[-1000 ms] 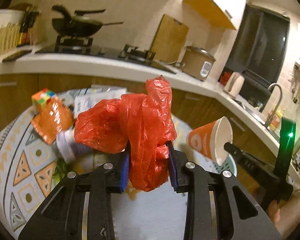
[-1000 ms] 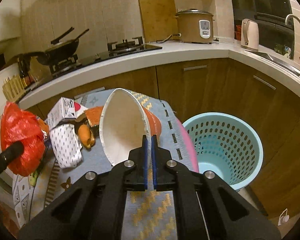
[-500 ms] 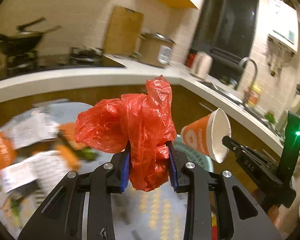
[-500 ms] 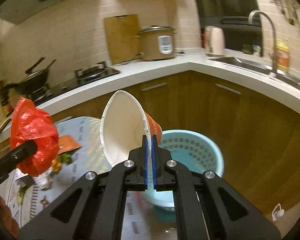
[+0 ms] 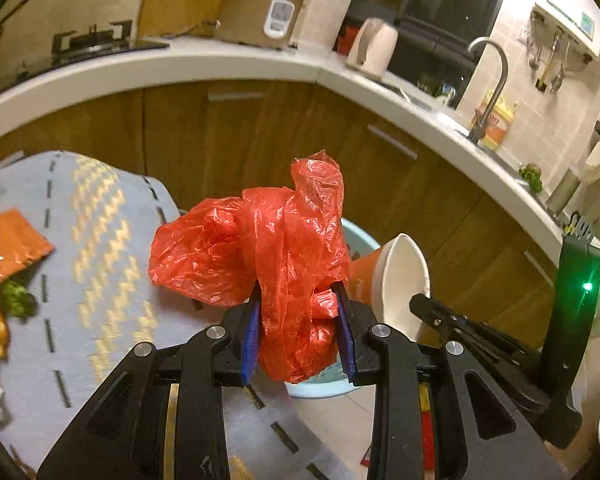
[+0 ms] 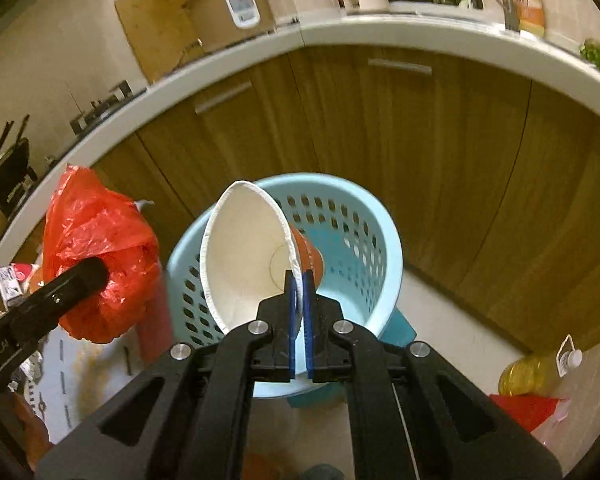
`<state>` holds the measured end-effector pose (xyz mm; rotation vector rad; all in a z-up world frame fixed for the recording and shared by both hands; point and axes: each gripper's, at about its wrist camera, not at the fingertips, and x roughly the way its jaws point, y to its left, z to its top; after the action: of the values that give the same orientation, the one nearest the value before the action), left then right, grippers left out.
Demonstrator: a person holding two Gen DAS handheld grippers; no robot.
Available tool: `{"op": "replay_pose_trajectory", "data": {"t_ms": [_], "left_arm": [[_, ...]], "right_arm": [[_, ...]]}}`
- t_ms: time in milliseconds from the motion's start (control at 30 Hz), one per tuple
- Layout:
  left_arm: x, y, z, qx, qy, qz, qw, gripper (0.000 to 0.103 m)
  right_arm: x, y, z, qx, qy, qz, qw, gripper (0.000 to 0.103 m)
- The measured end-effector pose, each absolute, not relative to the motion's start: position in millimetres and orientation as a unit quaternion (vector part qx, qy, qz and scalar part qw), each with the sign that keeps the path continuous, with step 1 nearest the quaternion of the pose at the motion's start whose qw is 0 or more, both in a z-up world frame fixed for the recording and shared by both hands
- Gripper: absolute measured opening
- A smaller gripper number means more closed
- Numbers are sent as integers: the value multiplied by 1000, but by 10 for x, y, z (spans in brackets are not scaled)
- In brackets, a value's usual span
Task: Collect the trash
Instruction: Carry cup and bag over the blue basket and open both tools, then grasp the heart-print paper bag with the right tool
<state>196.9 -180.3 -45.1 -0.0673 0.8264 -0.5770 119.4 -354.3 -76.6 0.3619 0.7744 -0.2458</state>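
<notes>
My left gripper [image 5: 298,332] is shut on a crumpled red plastic bag [image 5: 260,252], which bulges up and to the left of the blue pads. In the right wrist view the same red bag [image 6: 96,256] hangs at the left beside the basket. My right gripper [image 6: 298,308] is shut on the rim of an orange paper cup [image 6: 248,256], white inside, squashed to an oval. The cup hangs over the mouth of a light blue perforated basket [image 6: 360,240] on the floor. From the left wrist the cup [image 5: 400,276] and the right gripper [image 5: 420,304] show at the right, the basket [image 5: 320,388] mostly hidden behind the bag.
A table with a patterned blue cloth [image 5: 100,280] lies at the left, carrying an orange packet [image 5: 8,244] and green scraps [image 5: 18,300]. Wooden cabinets [image 6: 440,140] curve behind the basket under a white counter. A yellow bottle [image 6: 536,372] lies on the floor at the right.
Both grippers swung right and down from over the table to the basket, each keeping its grip. The cup now hangs over the basket's mouth; the table has slid off to the left.
</notes>
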Motion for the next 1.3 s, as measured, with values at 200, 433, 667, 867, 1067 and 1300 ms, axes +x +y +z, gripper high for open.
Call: {"op": "replay_pose_trajectory", "data": {"t_ms": [200,433,667,867,1067,1300], "left_arm": [[2086,-1899,-690,-29,422,-273,864,35],[2043,-1950,-734,-9,431,-268,862,53],[1921,-1838,-531,-7,406,-269,873,64],[1822,-1584,-381,-24,391,-261,882,66],[1700,-1329,-239,-35,374,-249,893,66],[1454,-836,-16,-50,343,-225,910,67]], "right_arm": [[1247,-3612,-1002,193,410,-116,884,2],[1260,-3656,-1112,203,425,-117,874,3],[1226,-3664,-1082,209,427,-111,873,5],[1187,-3646,-942,211,412,-109,880,20],[1127,-3489,-773,200,398,-92,891,26],[1077,-3081,-435,166,367,-54,914,37]]}}
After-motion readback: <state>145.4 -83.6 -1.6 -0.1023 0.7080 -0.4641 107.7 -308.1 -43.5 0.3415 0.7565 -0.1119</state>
